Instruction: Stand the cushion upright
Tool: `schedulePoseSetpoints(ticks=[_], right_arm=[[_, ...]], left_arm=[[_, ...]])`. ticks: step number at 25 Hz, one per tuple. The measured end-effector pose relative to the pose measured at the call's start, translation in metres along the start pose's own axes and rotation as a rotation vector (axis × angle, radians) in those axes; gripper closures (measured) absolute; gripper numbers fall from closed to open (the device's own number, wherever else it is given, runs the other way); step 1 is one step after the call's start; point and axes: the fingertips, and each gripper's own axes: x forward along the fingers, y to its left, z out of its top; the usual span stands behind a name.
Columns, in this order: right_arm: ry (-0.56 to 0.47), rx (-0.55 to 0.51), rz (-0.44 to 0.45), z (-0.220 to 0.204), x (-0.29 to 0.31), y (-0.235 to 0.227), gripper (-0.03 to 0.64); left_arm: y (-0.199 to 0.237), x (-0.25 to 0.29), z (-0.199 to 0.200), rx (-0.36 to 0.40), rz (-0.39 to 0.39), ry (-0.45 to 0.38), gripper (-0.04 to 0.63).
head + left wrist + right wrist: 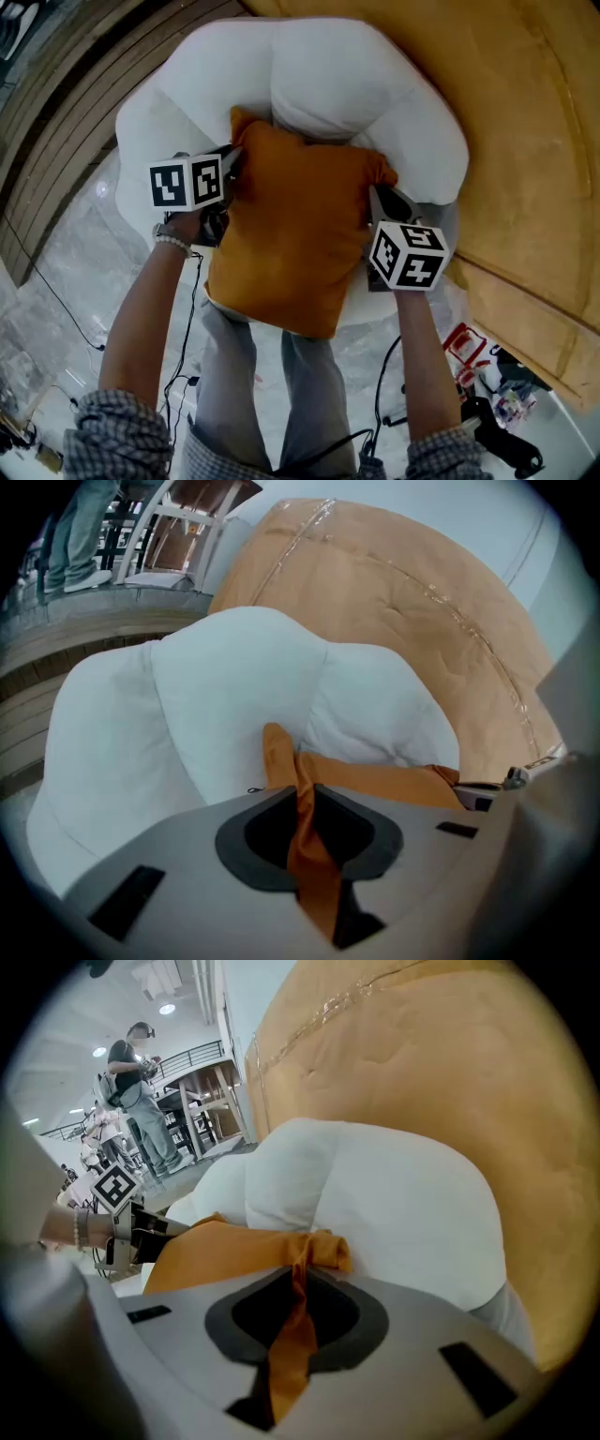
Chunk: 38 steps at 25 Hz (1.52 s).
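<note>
Right now you have both grippers pinched shut on the orange cushion (291, 234). Your left gripper (232, 169) clamps the fabric near its upper left corner, and your right gripper (378, 199) clamps it near the upper right corner. The cushion's top edge rests against the white armchair (375, 94).

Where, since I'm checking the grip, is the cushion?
The cushion sits mid head view against the white chair, left edge pinched by the left gripper, right edge by the right gripper.

Left hand-held gripper (314, 855) pinches orange cushion (375, 778) edge against white chair (187, 714)
</note>
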Motion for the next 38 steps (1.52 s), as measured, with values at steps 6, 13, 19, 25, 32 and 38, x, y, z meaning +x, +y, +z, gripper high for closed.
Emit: schedulePoseSetpoints(ticks=[6,13,19,25,32,38], right_arm=[[-0.025,-0.017,0.025,0.004,-0.026,0.012,0.571],[-0.042,-0.028,0.058,0.008,-0.059,0.030,0.574],[-0.052,-0.027,0.088,0.013,-0.092,0.048,0.577],[-0.055,-0.024,0.126,0.013,-0.126,0.064,0.580],[-0.098,0.049,0.121,0.027,-0.145,0.048,0.581],[-0.166,0.081,0.109,0.053,-0.155,0.030,0.581]], left_arm=[[-0.011,-0.026,-0.001,0.042,0.031,-0.019,0.541],[-0.023,-0.064,-0.006,0.115,0.069,-0.037,0.555],[-0.030,-0.103,-0.007,0.018,0.048,-0.084,0.565],[-0.041,-0.136,-0.007,-0.078,0.005,-0.136,0.568],[-0.068,-0.148,0.020,-0.105,-0.085,-0.204,0.569],[-0.100,-0.147,0.068,0.000,-0.130,-0.253,0.569]])
